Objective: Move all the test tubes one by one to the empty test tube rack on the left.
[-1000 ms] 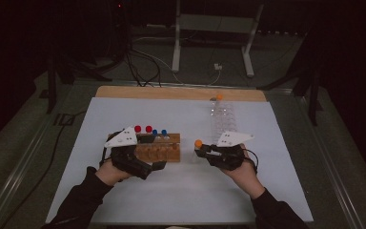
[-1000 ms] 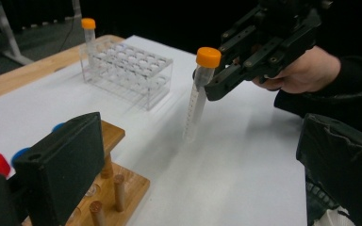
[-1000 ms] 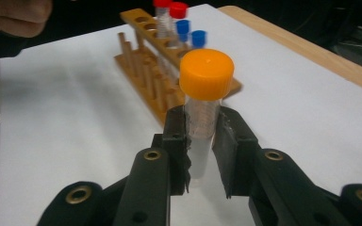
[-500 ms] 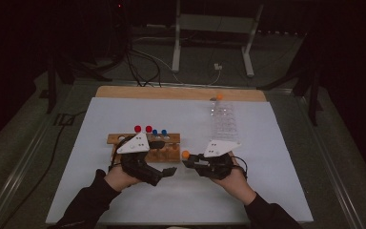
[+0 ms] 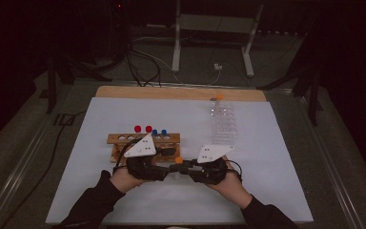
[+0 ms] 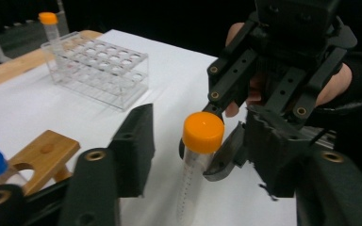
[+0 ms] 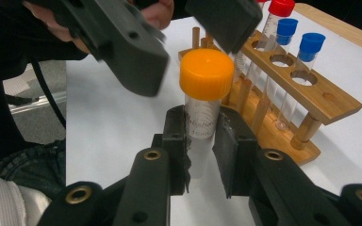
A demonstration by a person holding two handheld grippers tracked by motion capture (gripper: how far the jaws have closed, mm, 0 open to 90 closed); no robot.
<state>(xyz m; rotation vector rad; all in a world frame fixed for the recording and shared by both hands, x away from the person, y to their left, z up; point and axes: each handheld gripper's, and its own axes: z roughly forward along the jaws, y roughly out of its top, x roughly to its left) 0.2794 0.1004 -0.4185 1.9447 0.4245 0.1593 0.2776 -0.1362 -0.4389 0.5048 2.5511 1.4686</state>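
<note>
White-covered surface under everything, with a wooden strip along its far edge. Clear plastic tube rack toward the far right, one orange-capped tube standing at its back corner. Wooden test-tube rack nearer the middle, carrying two red-capped and two blue-capped tubes.

Right in front of that wooden rack, both tongs meeting tip to tip. Right tongs clamped on the clear body of an orange-capped tube, gripping just below the cap, tube held upright above the surface and just beside the wooden rack's near end. Same tube in the left gripper view, standing between the left tongs, whose jaws have just been closing in around the cap. Still a visible gap on both sides there, so left tongs apart, not pressing on anything yet.

From the high view, orange cap sitting right between the two hands.
</note>
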